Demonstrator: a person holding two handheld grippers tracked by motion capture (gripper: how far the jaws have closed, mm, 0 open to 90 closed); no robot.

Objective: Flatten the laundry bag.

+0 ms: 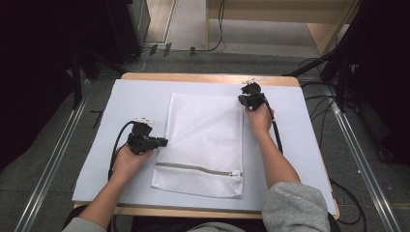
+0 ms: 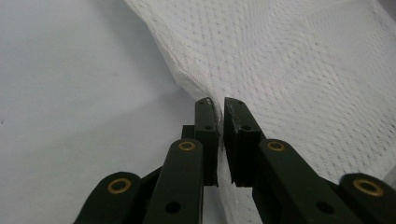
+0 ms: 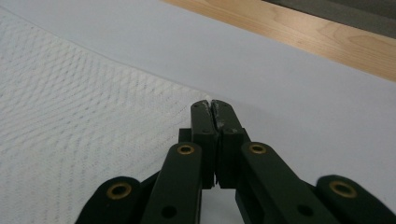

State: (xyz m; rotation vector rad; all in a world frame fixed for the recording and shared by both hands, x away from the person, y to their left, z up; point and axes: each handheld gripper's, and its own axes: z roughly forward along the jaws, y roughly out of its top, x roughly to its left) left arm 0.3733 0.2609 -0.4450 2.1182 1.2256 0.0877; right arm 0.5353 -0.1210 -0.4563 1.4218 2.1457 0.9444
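A white mesh bag with a grey zipper along its near end lies flat on the pale mat. My left gripper is at the bag's left edge. In the left gripper view its jaws stand a narrow slit apart, and the mesh edge rises in a fold into that slit, which it fills. My right gripper is at the bag's far right corner. In the right gripper view its jaws are shut tight, with the corner of the mesh ending right at the tips.
The mat covers a wooden table whose far edge shows just beyond the right gripper. Bare mat lies left and right of the bag. Cables trail from both grippers back along the person's forearms.
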